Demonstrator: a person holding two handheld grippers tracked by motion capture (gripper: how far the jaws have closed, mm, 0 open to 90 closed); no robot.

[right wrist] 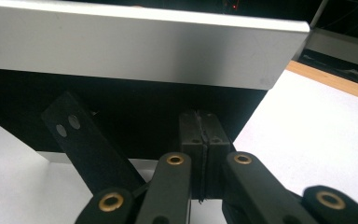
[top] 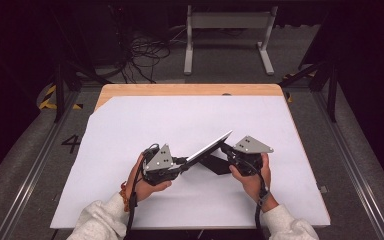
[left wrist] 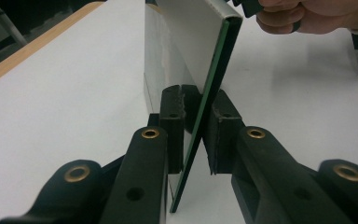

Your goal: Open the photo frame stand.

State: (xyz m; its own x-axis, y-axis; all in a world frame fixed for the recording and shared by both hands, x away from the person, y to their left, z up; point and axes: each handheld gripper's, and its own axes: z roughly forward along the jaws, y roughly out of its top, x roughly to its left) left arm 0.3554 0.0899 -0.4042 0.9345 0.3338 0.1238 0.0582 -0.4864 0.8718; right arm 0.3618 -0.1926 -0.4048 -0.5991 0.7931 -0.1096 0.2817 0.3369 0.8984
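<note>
A thin flat panel with a silver face and a dark back stands tilted over the white mat, one end raised to the right. My left gripper is shut on its lower edge; in the left gripper view the pads clamp the green-edged panel. A black strut slants from the panel's back down to the mat. My right gripper sits at the raised end behind the panel. Its pads meet with nothing visible between them, just under the silver panel and beside the strut.
A white mat covers most of the wooden table. Beyond the far edge lie a grey metal frame, loose cables and dark stands. The person's right hand is near the panel's far end.
</note>
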